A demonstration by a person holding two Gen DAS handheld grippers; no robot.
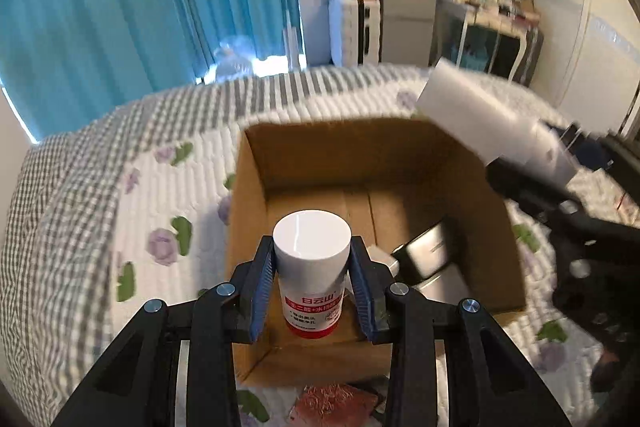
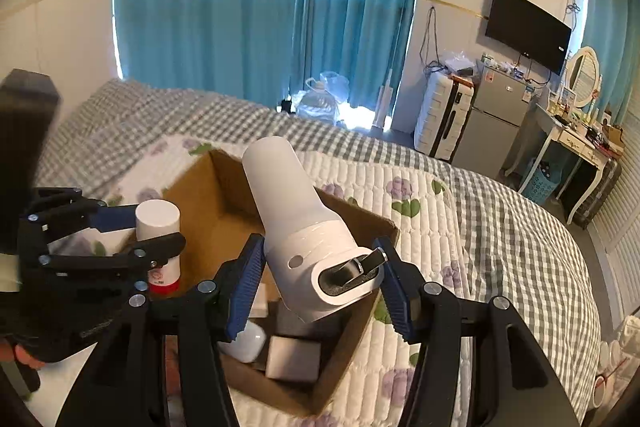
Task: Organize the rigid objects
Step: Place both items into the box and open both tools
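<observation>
Bedroom with teal curtains (image 2: 208, 3) glowing against daylight; a bed is lying below me, covered in a white quilted spread with purple flowers and a grey gingham border (image 1: 132, 163). An open brown cardboard box (image 1: 256, 183) is sitting on that spread, flaps up. My left gripper (image 1: 312, 287) is hanging over the near edge of the box, its blue-padded jaws partly closed and pressing both sides of a white cylindrical plastic bottle with a white cap and red-banded label (image 1: 312, 267); the bottle is standing upright between the pads, cap toward the lens. From the right wrist view the same bottle (image 2: 158, 227) is showing at the box's left wall. My right gripper (image 2: 324, 283) is holding its jaws fairly wide, clamped across the broad base end of a white tapered cylindrical appliance with a folding metal plug set in its end face (image 2: 296, 227); the body is tilting up and away from me, above the box opening. In the left wrist view that appliance (image 1: 480, 119) is blurring at the upper right, over the box's far right corner. Inside the box, small white blocks and a rounded white case (image 2: 244, 341) are lying on the floor, along with a dark glossy item (image 1: 424, 259) that I cannot identify.
</observation>
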